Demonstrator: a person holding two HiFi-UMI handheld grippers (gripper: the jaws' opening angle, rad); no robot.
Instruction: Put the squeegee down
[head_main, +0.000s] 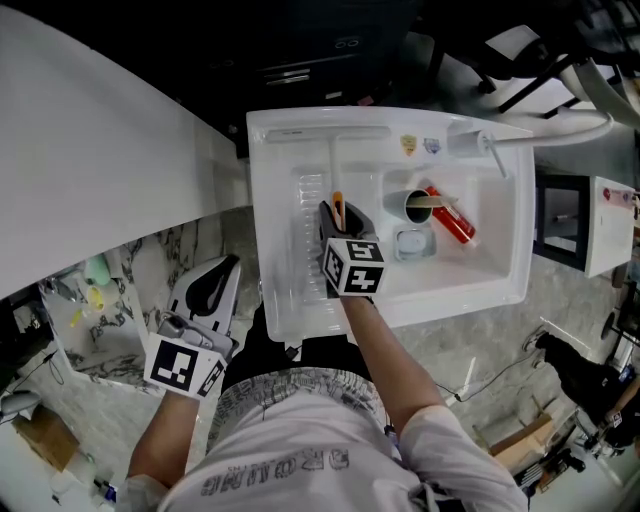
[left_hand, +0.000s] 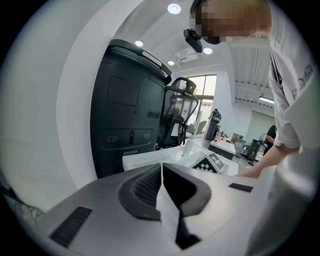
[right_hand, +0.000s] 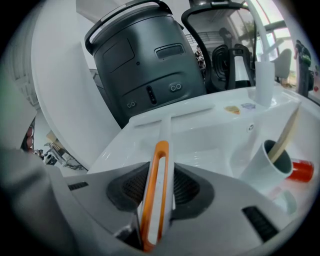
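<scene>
Here the right gripper (head_main: 343, 225) is clamped on the squeegee (right_hand: 158, 185), over the ribbed drainer side of the white sink (head_main: 260, 200). The left gripper (left_hand: 161, 186) is closed and empty. If released while tilted, the squeegee may slide down toward the cup (head_main: 418, 207).

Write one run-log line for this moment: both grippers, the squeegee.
right gripper: shut on squeegee, over sink | left gripper: shut, empty, left of sink | squeegee: not released

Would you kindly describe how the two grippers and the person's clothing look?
The left gripper and the right gripper have pale grey bodies, dark ribbed jaw pads and a white cube bearing black square markers. The person wears a white short-sleeved T-shirt with dark lettering.
</scene>
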